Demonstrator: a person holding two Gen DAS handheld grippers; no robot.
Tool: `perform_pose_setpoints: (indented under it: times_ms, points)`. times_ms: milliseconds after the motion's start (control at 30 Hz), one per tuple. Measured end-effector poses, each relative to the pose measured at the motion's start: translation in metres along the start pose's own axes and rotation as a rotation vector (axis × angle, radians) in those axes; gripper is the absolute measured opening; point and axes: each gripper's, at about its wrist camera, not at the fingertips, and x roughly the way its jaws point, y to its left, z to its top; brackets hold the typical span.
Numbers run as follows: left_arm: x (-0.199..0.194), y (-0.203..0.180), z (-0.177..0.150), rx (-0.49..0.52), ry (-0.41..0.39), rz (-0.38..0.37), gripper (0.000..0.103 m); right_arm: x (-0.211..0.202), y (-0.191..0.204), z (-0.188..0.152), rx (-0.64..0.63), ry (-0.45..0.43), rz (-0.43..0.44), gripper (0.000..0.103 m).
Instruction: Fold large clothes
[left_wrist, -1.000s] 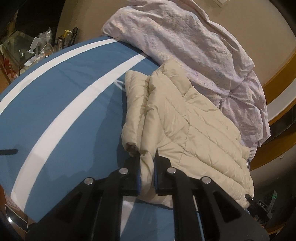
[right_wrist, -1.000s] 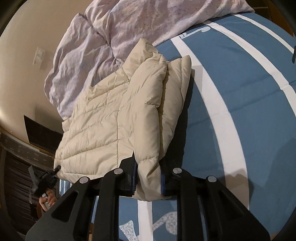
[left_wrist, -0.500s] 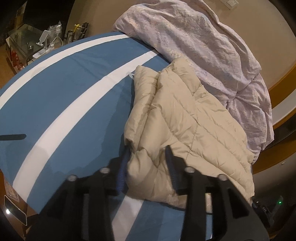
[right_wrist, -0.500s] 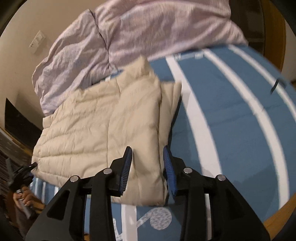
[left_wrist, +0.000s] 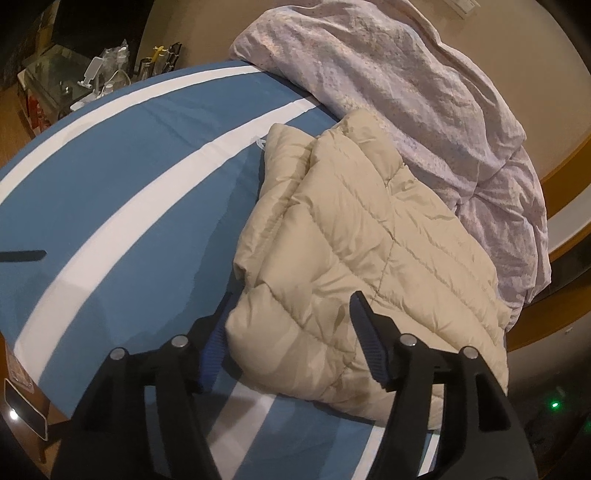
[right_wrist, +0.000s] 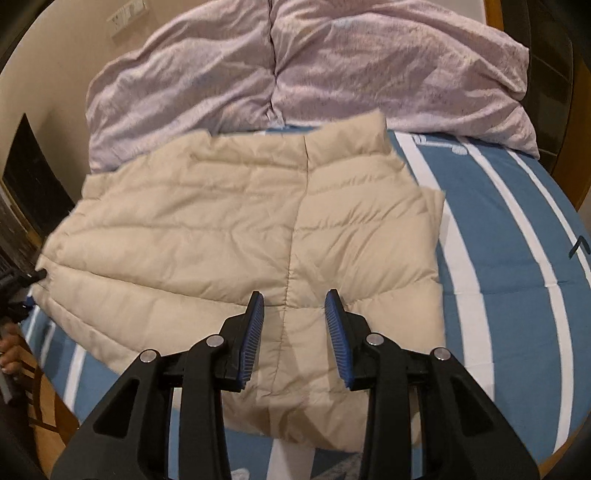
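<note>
A beige quilted puffer jacket (left_wrist: 369, 240) lies folded on the blue, white-striped bed sheet (left_wrist: 129, 184). My left gripper (left_wrist: 291, 317) is at the jacket's near corner. Its jaws are opening, and the puffy hem bulges between them without being pinched. In the right wrist view the jacket (right_wrist: 240, 221) spreads flat and wide. My right gripper (right_wrist: 295, 299) hovers open just over its near edge, with the centre seam running beneath the gap. A black gripper tip (right_wrist: 35, 275) touches the jacket's far left corner, and a person's hand (right_wrist: 9, 354) shows below it.
A crumpled lilac duvet (left_wrist: 406, 92) (right_wrist: 332, 74) is heaped behind the jacket, along the wall. A cluttered bedside table (left_wrist: 92, 81) stands at the far left. The wooden bed frame (left_wrist: 561, 199) rims the right side. A small dark object (left_wrist: 22, 255) lies on the sheet.
Both grippers were shut on the jacket's near hem and have let go. The left jaws spread wide. The right gripper opened, rolled and swung over, so the jacket now lies flat before it.
</note>
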Motion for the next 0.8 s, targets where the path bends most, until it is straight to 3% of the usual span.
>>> perform_pose_setpoints:
  times_ms: [367,800]
  points:
    - [0.018,0.004,-0.003,-0.162,-0.023,-0.051,0.069,0.011,0.004,-0.012,-0.025,-0.02,-0.004,0.037]
    - [0.016,0.011,0.004,-0.238,-0.023,0.001,0.07,0.011,-0.004,-0.012,-0.012,-0.019,0.048,0.037]
